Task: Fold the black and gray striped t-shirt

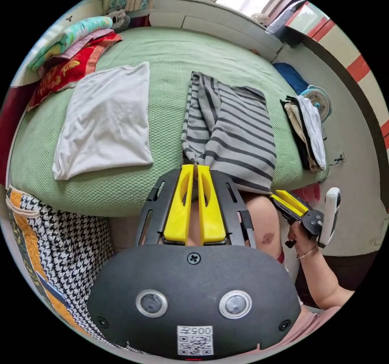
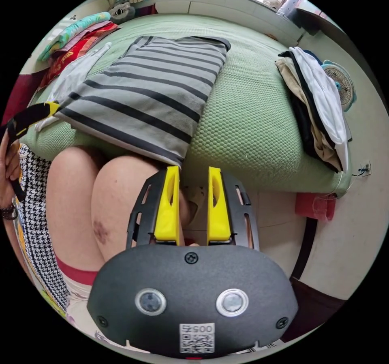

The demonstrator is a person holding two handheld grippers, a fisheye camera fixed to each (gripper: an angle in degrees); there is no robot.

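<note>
In the left gripper view the left tool (image 1: 195, 166) has its two yellow jaws pressed together on the near hem of the black and gray striped t-shirt (image 1: 233, 133), pinching a bunched fold of the cloth at their tips. From there the shirt runs away across the green bed cover (image 1: 170, 52), part of it folded over itself, its near edge hanging just past the bed's side above the person's bare knee (image 1: 263, 222).

Beside the shirt, on the same bed, lies a folded white cloth (image 1: 107, 120), apart from it. Further off, at the bed's far corner, sits a stack of folded bedding (image 1: 71, 56) in red, pink and mint. A pile of folded clothes (image 1: 308, 133) rests on the opposite edge of the bed, with a small fan (image 1: 320, 98) on the floor just beyond.

The right tool (image 2: 193, 171) in the right gripper view has its jaws apart, holding nothing, its tips just below the shirt's lower corner. In the left gripper view this tool shows in the person's hand (image 1: 302, 234), near the shirt's hanging edge. A houndstooth-patterned fabric (image 1: 60, 234) lies beside the person's leg.
</note>
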